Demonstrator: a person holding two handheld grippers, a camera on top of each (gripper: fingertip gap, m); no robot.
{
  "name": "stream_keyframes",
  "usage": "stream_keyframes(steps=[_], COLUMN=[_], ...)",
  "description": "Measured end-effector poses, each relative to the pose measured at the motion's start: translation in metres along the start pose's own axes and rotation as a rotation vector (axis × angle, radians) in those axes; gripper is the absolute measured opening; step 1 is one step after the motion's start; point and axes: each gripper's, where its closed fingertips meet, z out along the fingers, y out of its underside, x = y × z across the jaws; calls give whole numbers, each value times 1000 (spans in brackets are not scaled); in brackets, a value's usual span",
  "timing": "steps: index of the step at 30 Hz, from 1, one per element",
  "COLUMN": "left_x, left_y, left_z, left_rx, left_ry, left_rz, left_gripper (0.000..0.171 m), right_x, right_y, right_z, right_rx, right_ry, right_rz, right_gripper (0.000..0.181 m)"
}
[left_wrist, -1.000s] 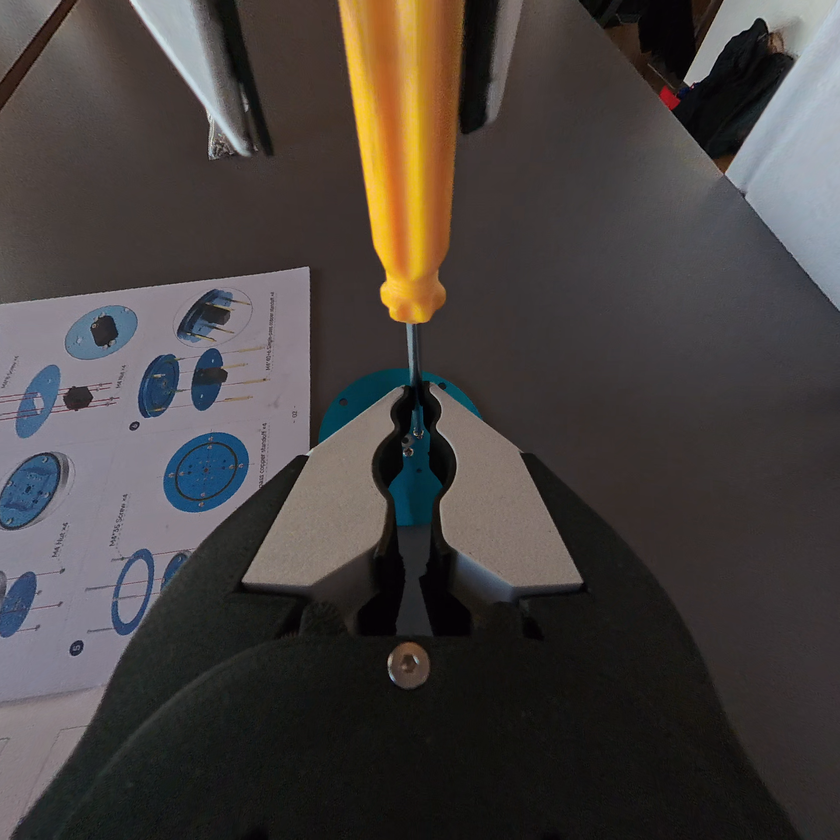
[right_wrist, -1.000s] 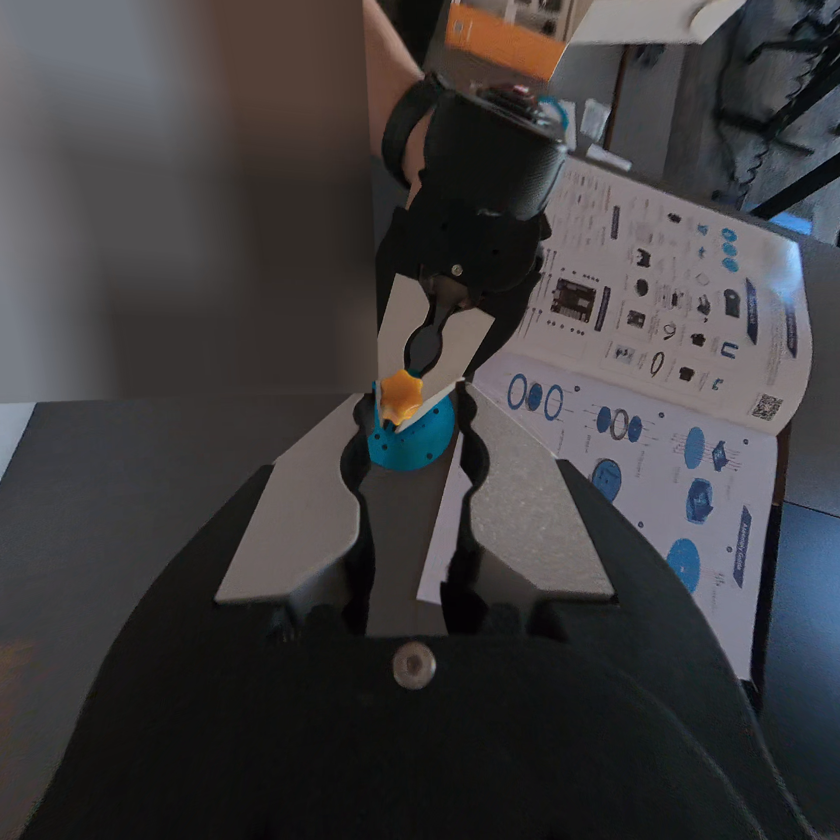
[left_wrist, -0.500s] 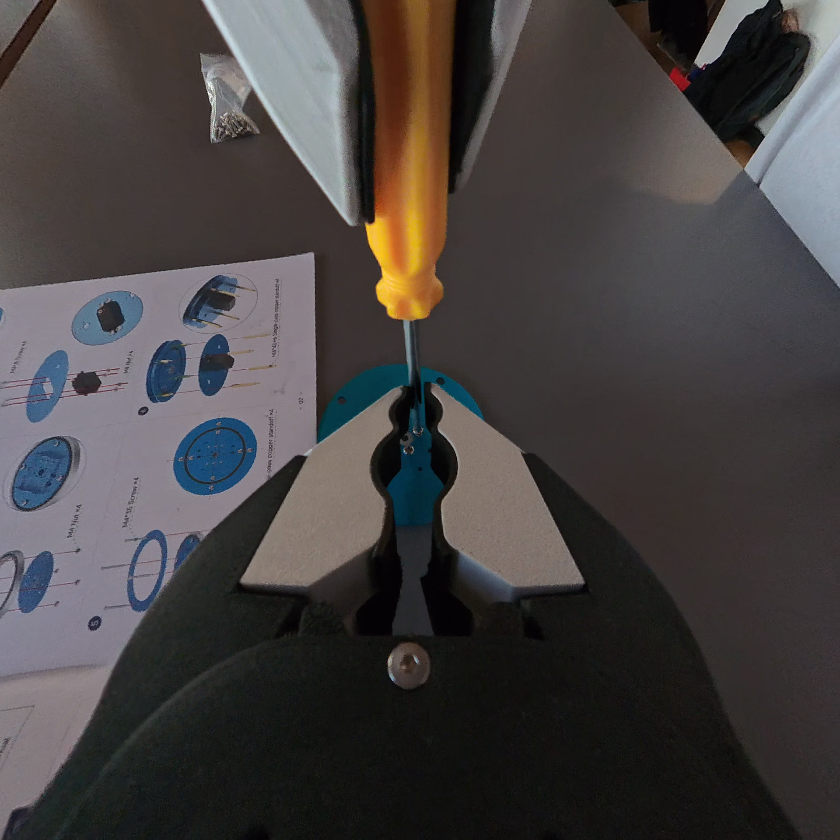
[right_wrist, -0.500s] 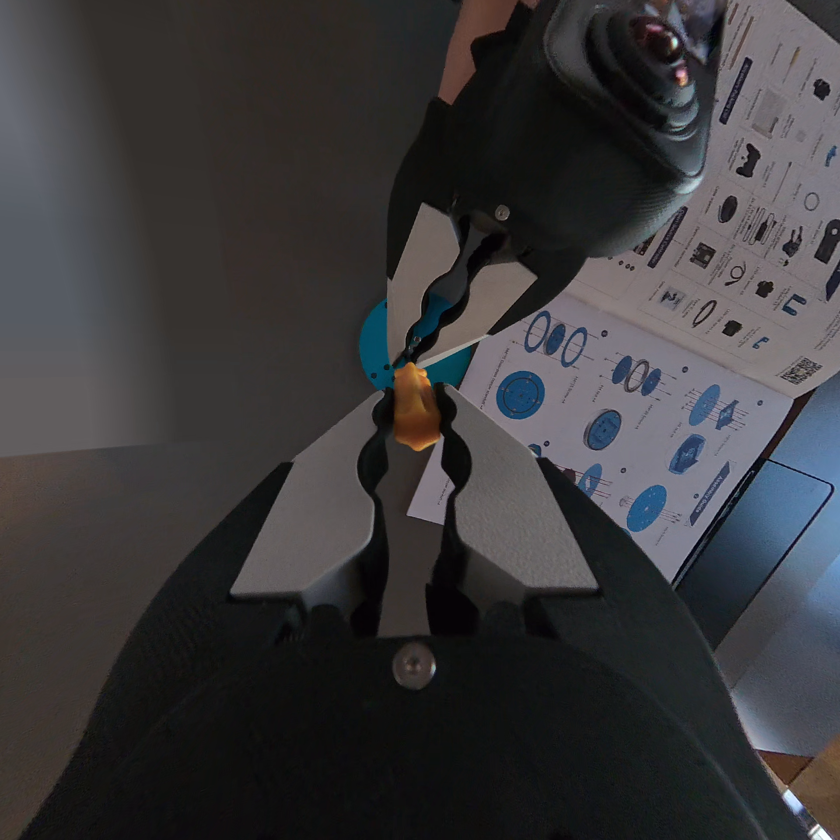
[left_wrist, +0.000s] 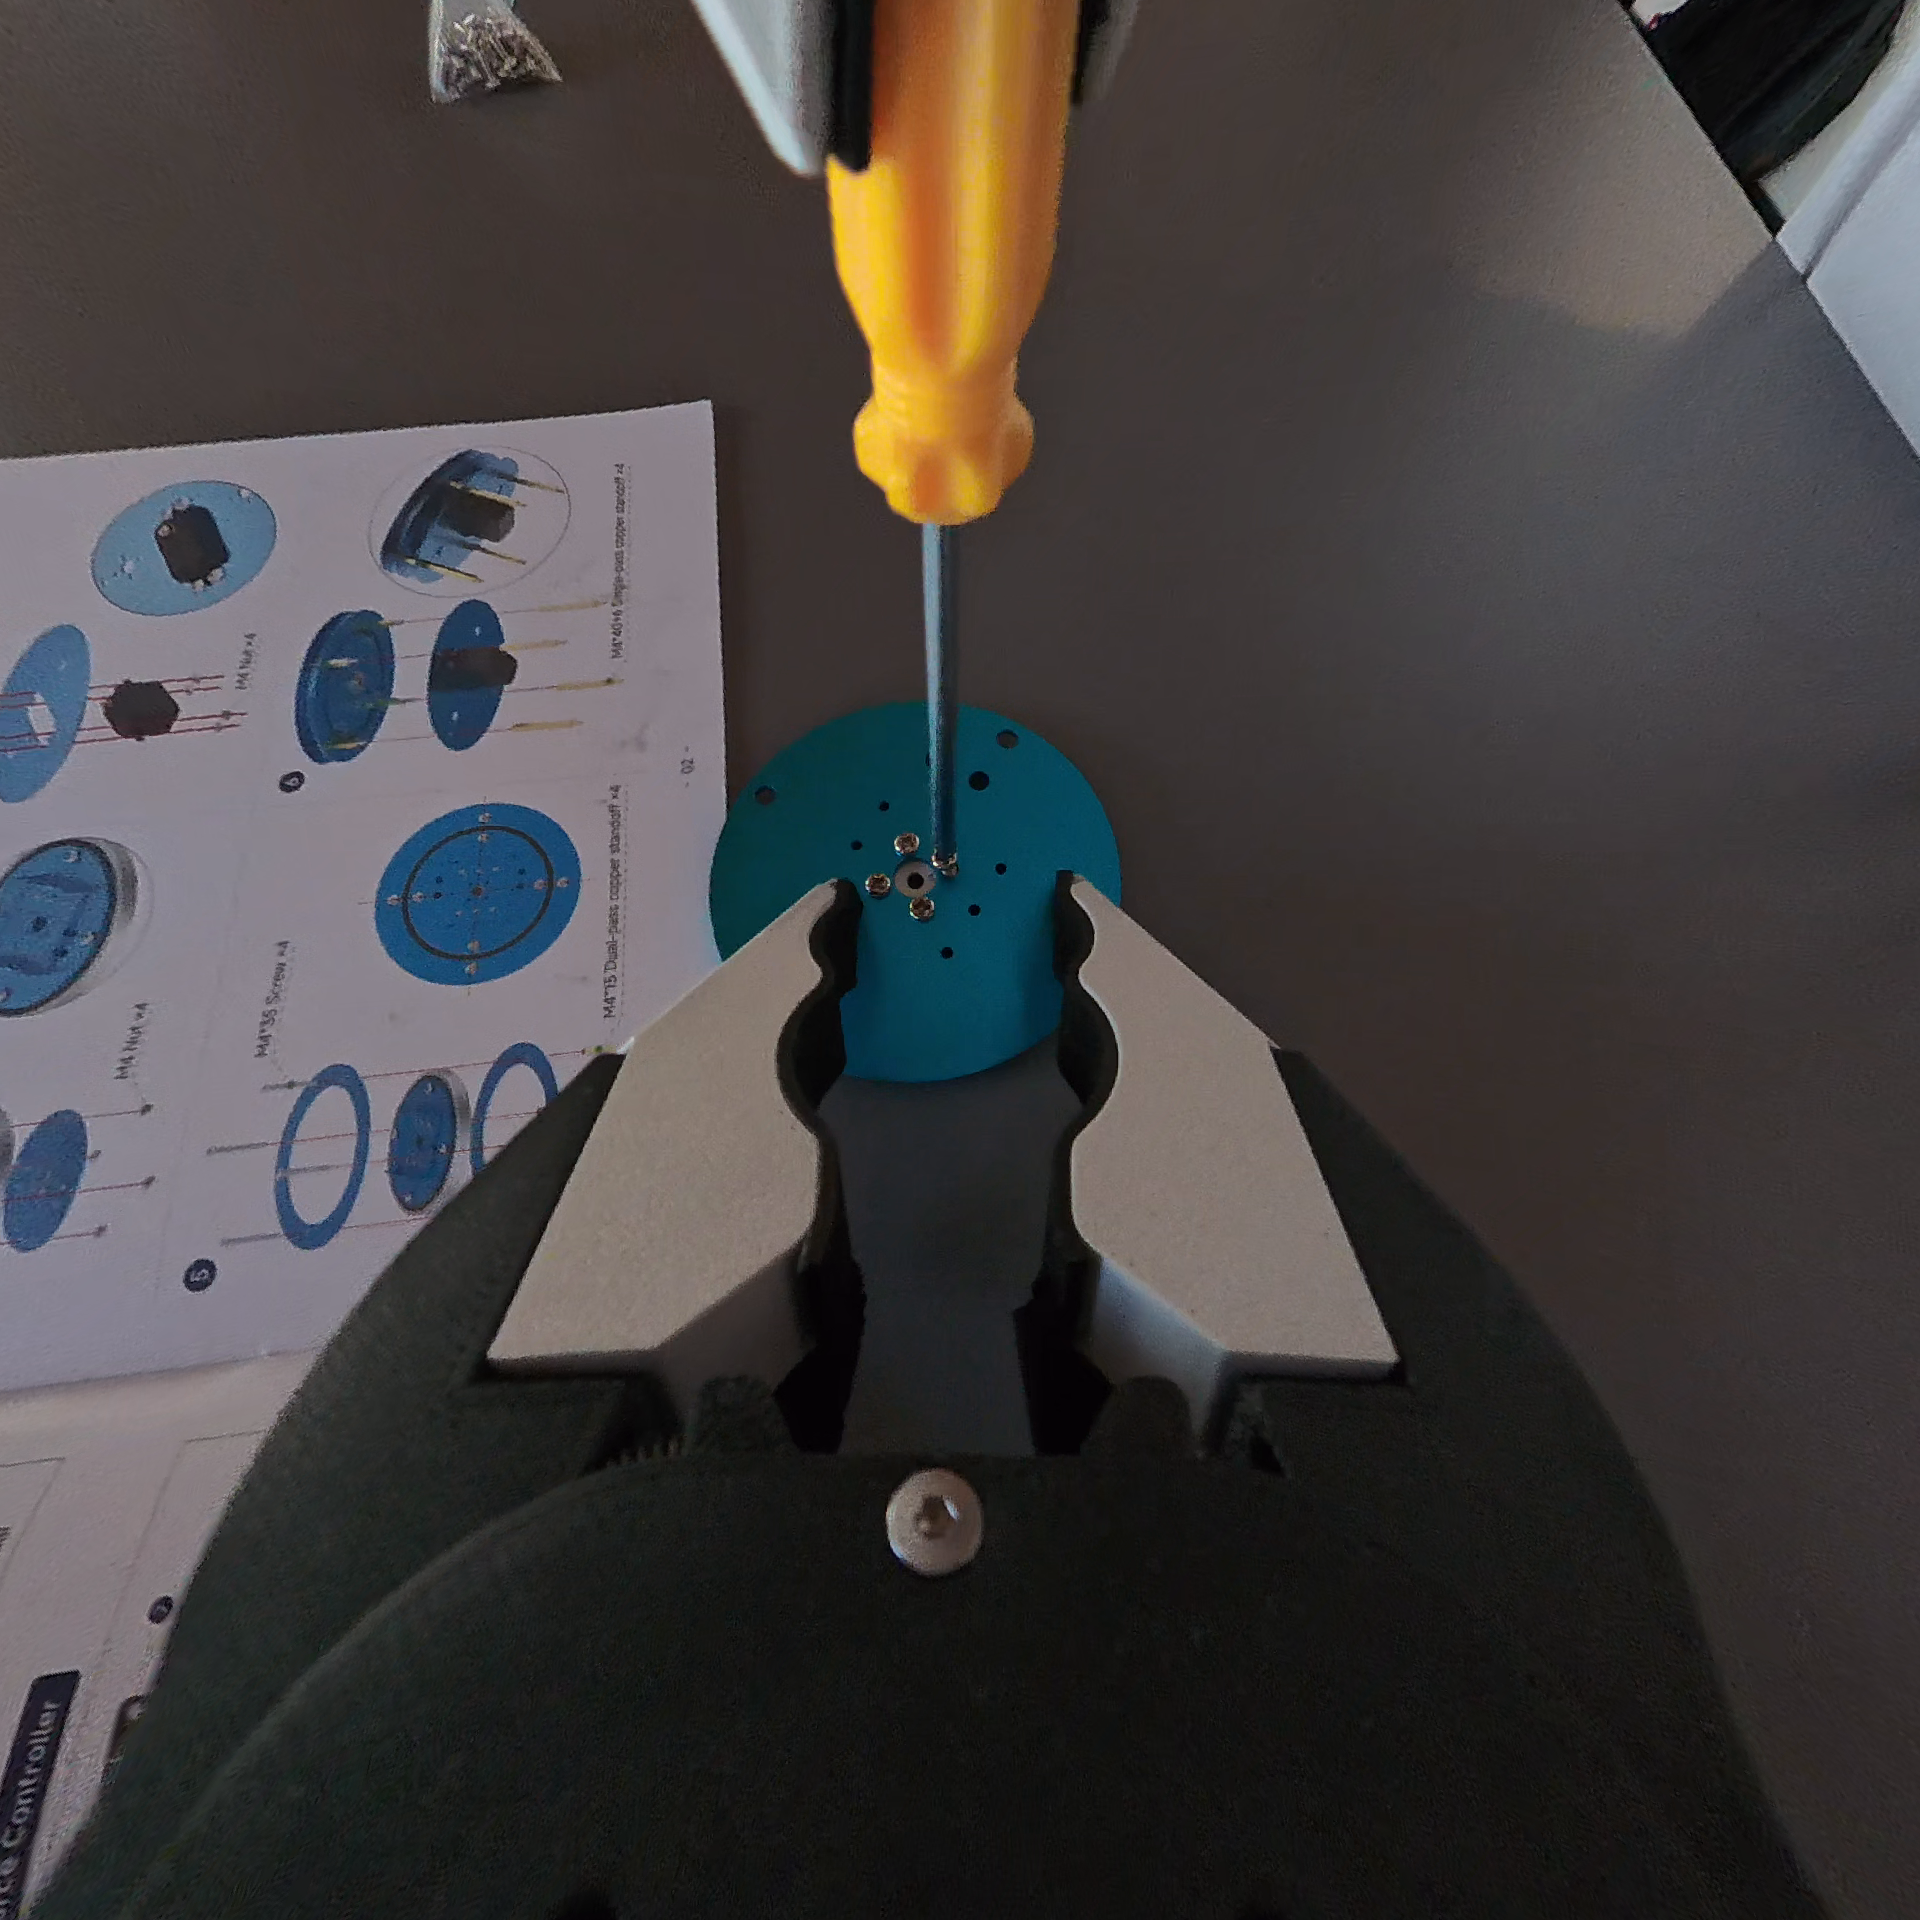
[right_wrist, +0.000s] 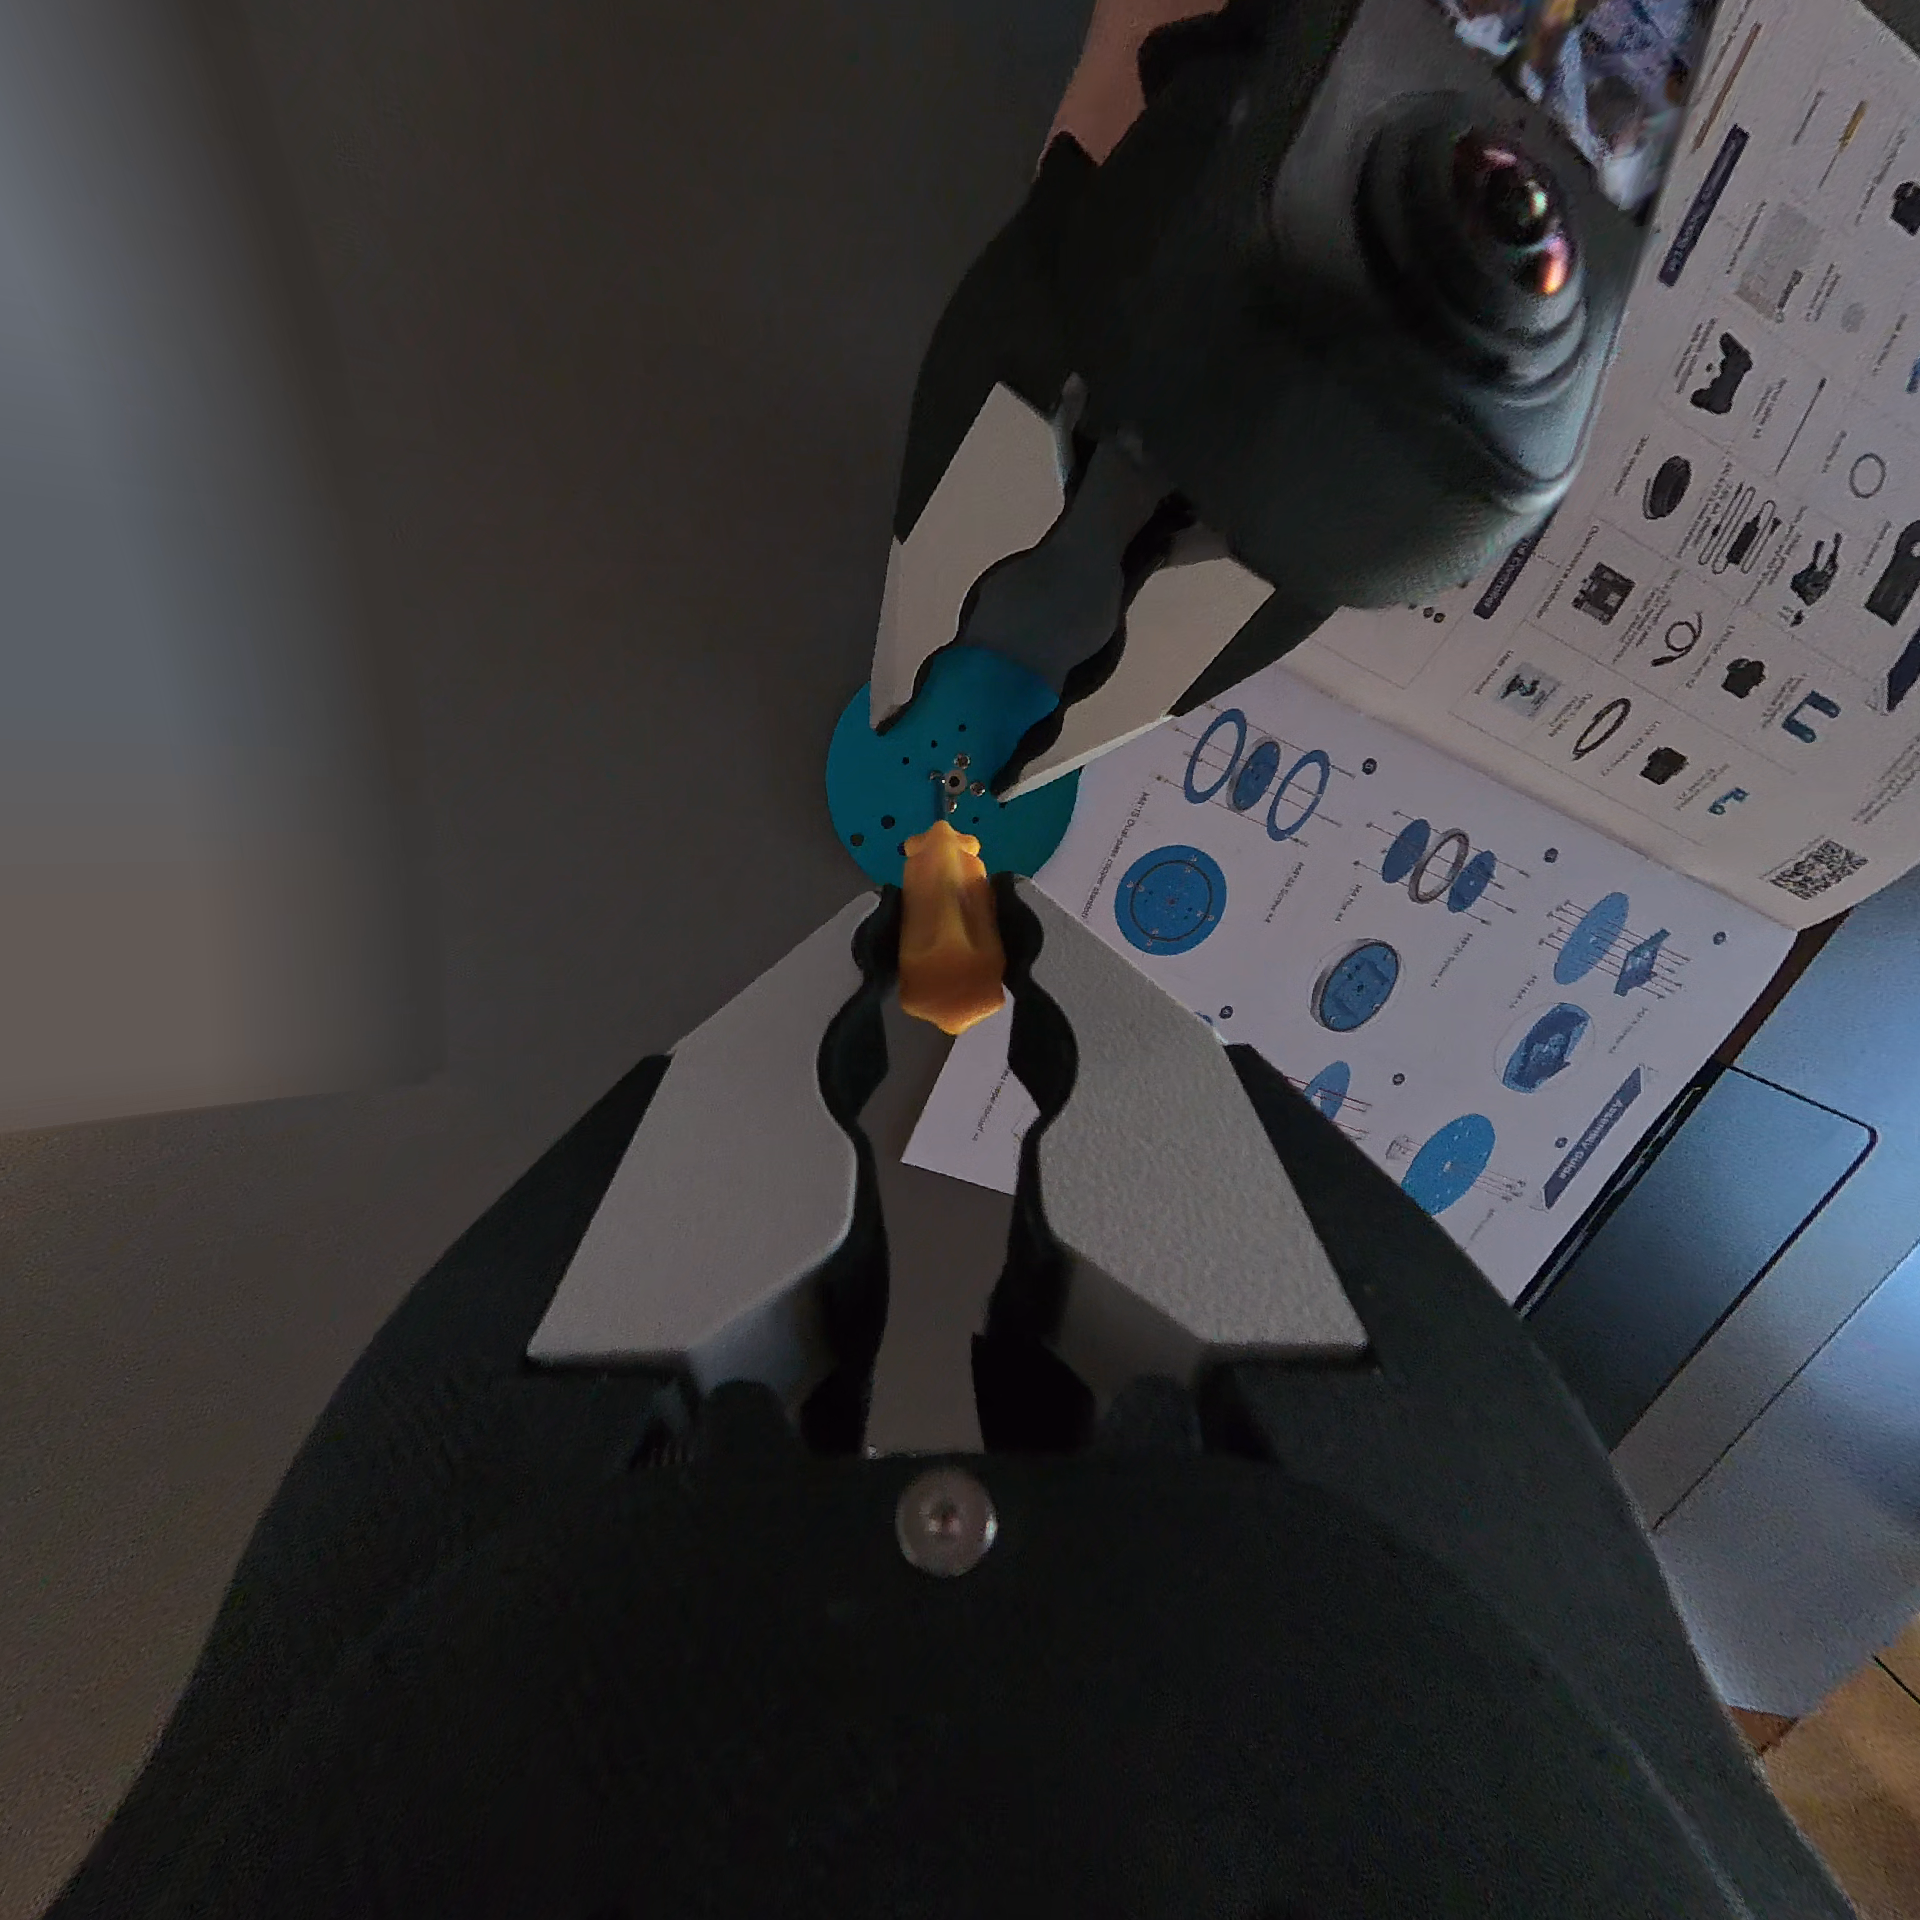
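Note:
A teal round plate (left_wrist: 935, 1003) with small holes lies flat on the dark table, with several small screws around its centre hole. My left gripper (left_wrist: 956, 891) is open, with its fingertips over the plate on either side of the centre, holding nothing. My right gripper (right_wrist: 948, 904) is shut on the yellow handle of a screwdriver (right_wrist: 948, 940). The screwdriver (left_wrist: 945, 312) stands nearly upright, its thin shaft (left_wrist: 940, 696) coming down onto one screw (left_wrist: 945, 860). The right wrist view shows the plate (right_wrist: 883, 769) and the open left gripper (right_wrist: 951, 758) over it.
An open instruction booklet (left_wrist: 364, 831) lies left of the plate, touching it; it also shows in the right wrist view (right_wrist: 1455, 883). A small bag of screws (left_wrist: 488, 52) lies at the far left. A dark flat device (right_wrist: 1714, 1226) lies beside the booklet. The table edge (left_wrist: 1766, 239) runs along the right. The left gripper's tips are roughly 11 cm from the right gripper's.
My left gripper has opened from nearly shut around the plate, and the plate now shows whole between its fingers. The right gripper stays shut on the screwdriver handle, now looking more steeply down.

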Motion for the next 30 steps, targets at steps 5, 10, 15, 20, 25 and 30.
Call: stream_keyframes(steps=[5, 10, 15, 20, 25, 30], left_x=[-1, -1, -1, -1, -1, -2], left_y=[0, 0, 0, 0, 0, 0], left_z=[0, 0, 0, 0, 0, 0], left_rx=[0, 1, 1, 1, 1, 1], left_ry=[5, 4, 4, 5, 0, 0], left_rz=[-19, -19, -20, -23, -20, -21], left_gripper=[36, 35, 35, 35, 34, 34], right_x=[2, 4, 4, 1, 1, 1], right_y=[-2, -4, -2, -5, -4, -9], right_z=[0, 0, 0, 0, 1, 2], right_rx=[-21, -40, -46, -26, -46, -57], right_ry=[-43, -65, -58, -59, -57, -68], right_rz=[-93, -110, -115, -126, -145, -177], right_gripper=[17, 17, 17, 17, 17, 17])
